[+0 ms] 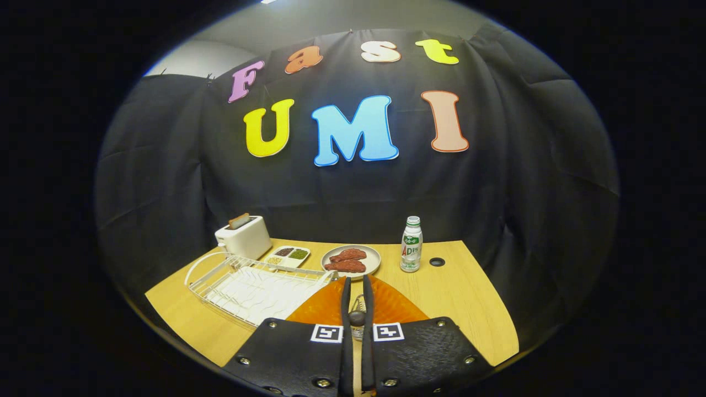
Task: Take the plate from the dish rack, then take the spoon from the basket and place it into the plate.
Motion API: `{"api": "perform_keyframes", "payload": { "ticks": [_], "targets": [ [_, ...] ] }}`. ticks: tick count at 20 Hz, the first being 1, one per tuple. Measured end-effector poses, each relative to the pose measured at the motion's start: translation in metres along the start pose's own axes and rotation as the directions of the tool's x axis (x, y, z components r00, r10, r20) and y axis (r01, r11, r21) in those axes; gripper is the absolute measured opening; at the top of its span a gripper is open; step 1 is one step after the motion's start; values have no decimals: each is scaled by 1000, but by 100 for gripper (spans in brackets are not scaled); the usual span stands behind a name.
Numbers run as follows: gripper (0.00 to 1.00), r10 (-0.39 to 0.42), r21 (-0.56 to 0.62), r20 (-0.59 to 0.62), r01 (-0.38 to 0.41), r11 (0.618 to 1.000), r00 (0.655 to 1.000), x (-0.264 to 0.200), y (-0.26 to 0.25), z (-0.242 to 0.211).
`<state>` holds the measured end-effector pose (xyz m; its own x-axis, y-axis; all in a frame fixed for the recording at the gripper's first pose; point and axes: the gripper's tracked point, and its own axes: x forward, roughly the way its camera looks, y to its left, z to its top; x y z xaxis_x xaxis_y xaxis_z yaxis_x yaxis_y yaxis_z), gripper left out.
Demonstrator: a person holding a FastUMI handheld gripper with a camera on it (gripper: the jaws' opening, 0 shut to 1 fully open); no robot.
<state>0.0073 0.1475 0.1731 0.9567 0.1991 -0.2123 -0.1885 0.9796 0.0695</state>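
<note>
Tongs [357,286] held above the near edge of the table [469,309], fingers nearly together w/ a thin gap, clamped on the rim of the orange plate [386,306]. Plate sat between and just ahead of the fingers, spreading to both sides of them. It looked tilted, far rim rising to a peak at the fingertips; couldn't tell if its near part touched the table. No clear long axis on the plate, round-ish w/ ribbed surface.

Dish rack [248,284], white wire, lay left of the tongs near the table's left edge, long axis running from the near-left edge toward the table center. Its right end was just beside the plate rim. Spoon and basket: couldn't make them out.

Beyond the fingertips, near the far edge: round plate of meat slices [351,260], w/ a small divided tray [287,256] left of it. Toaster [244,237] stood at the far-left corner, a slice sticking up from its slot. White bottle [411,244] stood upright right of the meat plate. A dark hole [437,262] in the tabletop was just right of the bottle.
</note>
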Motion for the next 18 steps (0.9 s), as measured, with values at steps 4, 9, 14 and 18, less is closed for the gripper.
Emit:
{"api": "perform_keyframes", "payload": {
  "ticks": [4,9,14,18],
  "targets": [
    [6,28,-9,-3,-28,1000,1000,-22,21,-5],
    [6,91,-24,-44,-92,995,995,-41,48,-27],
    [6,156,-28,-106,-160,987,982,-53,73,-56],
    [6,203,-50,-168,-214,976,965,-58,92,-86]
  ]
}}
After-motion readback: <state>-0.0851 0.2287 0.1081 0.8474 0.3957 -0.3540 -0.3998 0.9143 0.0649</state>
